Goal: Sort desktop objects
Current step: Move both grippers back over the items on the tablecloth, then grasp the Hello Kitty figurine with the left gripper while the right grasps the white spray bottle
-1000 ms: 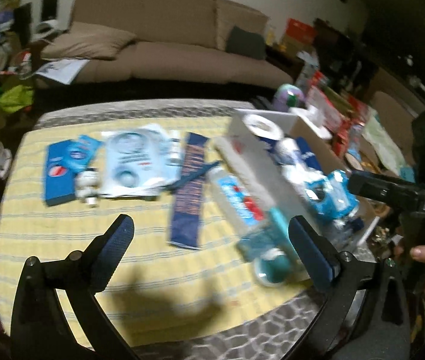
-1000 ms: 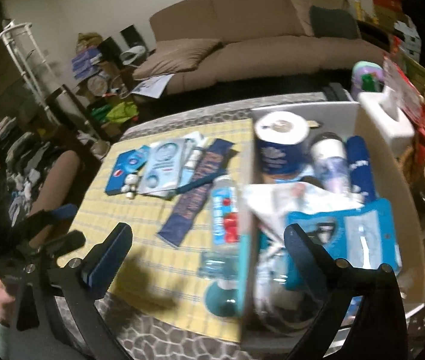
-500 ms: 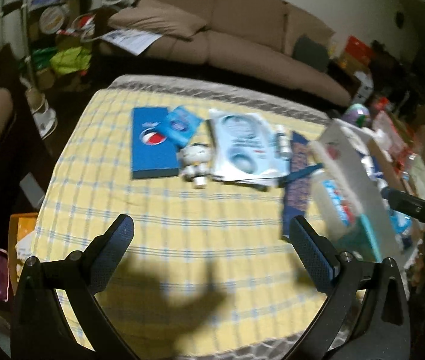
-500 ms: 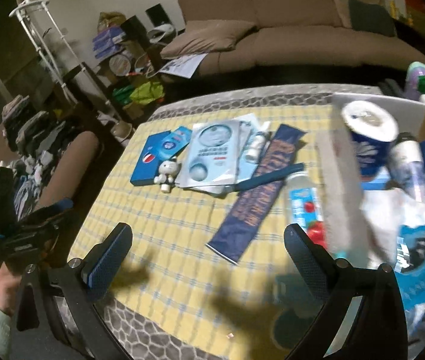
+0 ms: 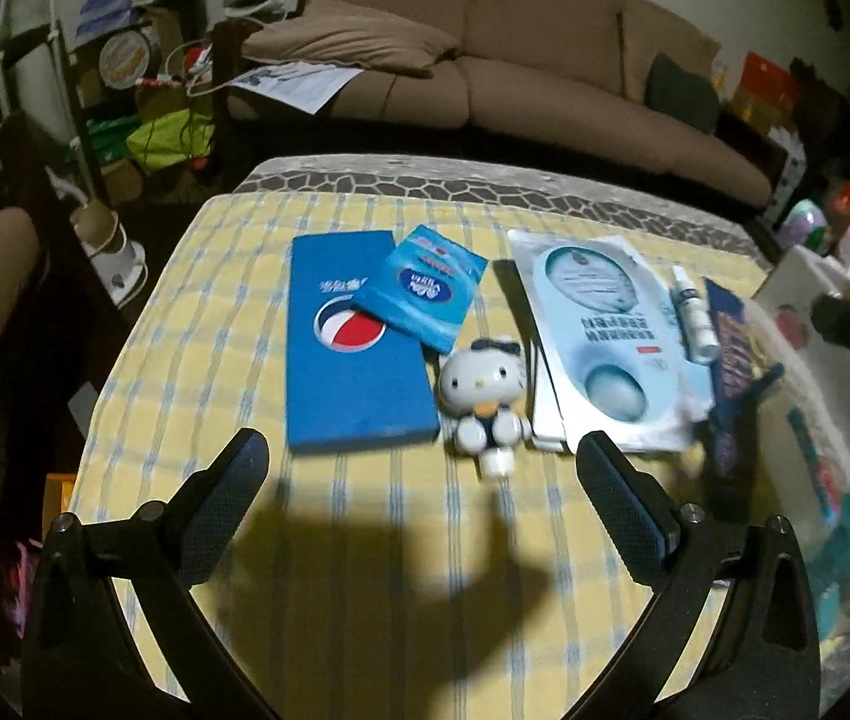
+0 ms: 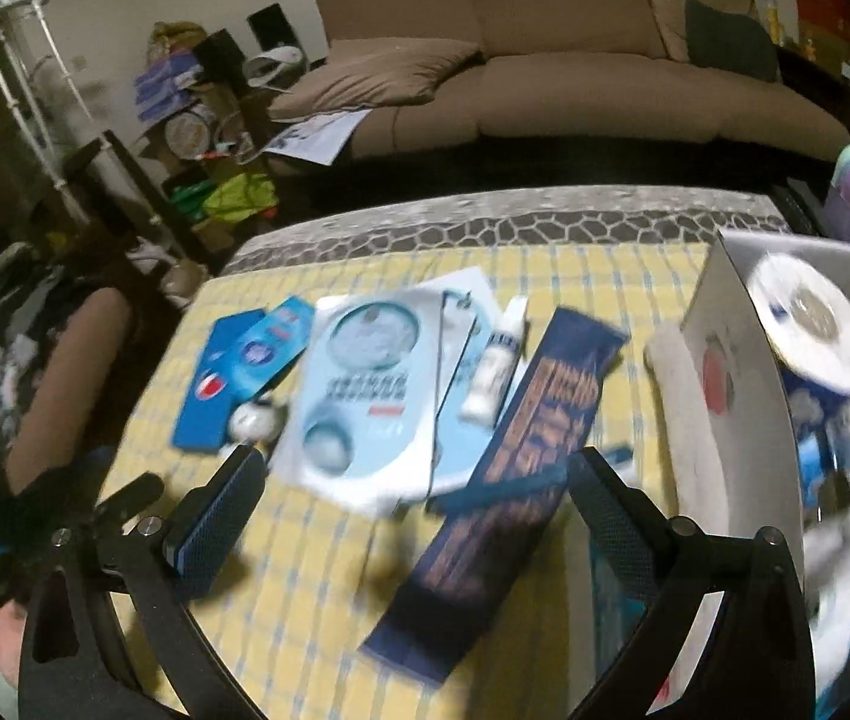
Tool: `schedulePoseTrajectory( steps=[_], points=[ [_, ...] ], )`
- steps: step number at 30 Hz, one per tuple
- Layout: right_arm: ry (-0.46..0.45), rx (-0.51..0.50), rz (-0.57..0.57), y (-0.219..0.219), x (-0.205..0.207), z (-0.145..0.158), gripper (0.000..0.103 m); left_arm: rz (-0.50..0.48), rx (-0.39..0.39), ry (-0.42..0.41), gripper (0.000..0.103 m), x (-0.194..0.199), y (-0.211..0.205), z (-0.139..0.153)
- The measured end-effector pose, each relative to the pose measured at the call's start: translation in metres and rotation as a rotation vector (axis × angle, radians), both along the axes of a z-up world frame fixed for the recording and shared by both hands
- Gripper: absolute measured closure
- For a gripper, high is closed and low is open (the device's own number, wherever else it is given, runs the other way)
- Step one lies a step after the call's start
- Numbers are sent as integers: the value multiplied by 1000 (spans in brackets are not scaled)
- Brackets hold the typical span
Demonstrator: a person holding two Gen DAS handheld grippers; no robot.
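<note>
A blue Pepsi box [image 5: 353, 354] lies on the yellow checked cloth [image 5: 395, 570], with a light-blue packet [image 5: 422, 288] leaning on it. Beside it sits a white cat figurine [image 5: 484, 402], then pale-blue mask packs [image 5: 598, 336], a small white tube [image 5: 691, 318] and a long dark-blue packet [image 6: 502, 474]. My left gripper [image 5: 425, 498] hovers open just short of the box and the figurine. My right gripper [image 6: 413, 516] is open above the dark-blue packet and mask packs [image 6: 359, 402]. Both hold nothing.
A white cardboard box [image 6: 718, 396] at the table's right side holds a toilet roll [image 6: 808, 324] and other packs. A brown sofa [image 5: 532, 72] stands behind the table, cluttered shelves [image 5: 125, 90] to the left. A hand [image 6: 5, 642] grips the left tool.
Both grippers swung left, away from the cardboard box toward the items on the cloth. The left one now faces the Pepsi box and figurine; the right is over the dark-blue packet.
</note>
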State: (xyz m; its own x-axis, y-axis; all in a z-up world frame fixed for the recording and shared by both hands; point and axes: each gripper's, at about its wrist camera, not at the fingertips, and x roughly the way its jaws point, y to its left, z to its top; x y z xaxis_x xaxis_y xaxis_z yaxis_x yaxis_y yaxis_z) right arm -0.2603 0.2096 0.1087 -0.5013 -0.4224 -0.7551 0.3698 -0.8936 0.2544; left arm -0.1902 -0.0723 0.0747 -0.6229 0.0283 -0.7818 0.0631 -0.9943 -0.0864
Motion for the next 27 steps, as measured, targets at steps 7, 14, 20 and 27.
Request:
schedulePoseTrajectory(
  steps=[7,14,20,27],
  points=[
    [-10,96,-13,-24,-52,-28,16,-21,-33,-35,7,-37,15,-26],
    [-22,129,-19,-33,-79,-47,35,-50,8,-20,30,-40,31,-33],
    [-50,150,-32,-32,-88,-62,42,-63,18,-45,32,-48,39,-39],
    [-75,182,-18,-39,-92,-80,47,-90,-84,-52,28,-59,54,-46]
  ],
)
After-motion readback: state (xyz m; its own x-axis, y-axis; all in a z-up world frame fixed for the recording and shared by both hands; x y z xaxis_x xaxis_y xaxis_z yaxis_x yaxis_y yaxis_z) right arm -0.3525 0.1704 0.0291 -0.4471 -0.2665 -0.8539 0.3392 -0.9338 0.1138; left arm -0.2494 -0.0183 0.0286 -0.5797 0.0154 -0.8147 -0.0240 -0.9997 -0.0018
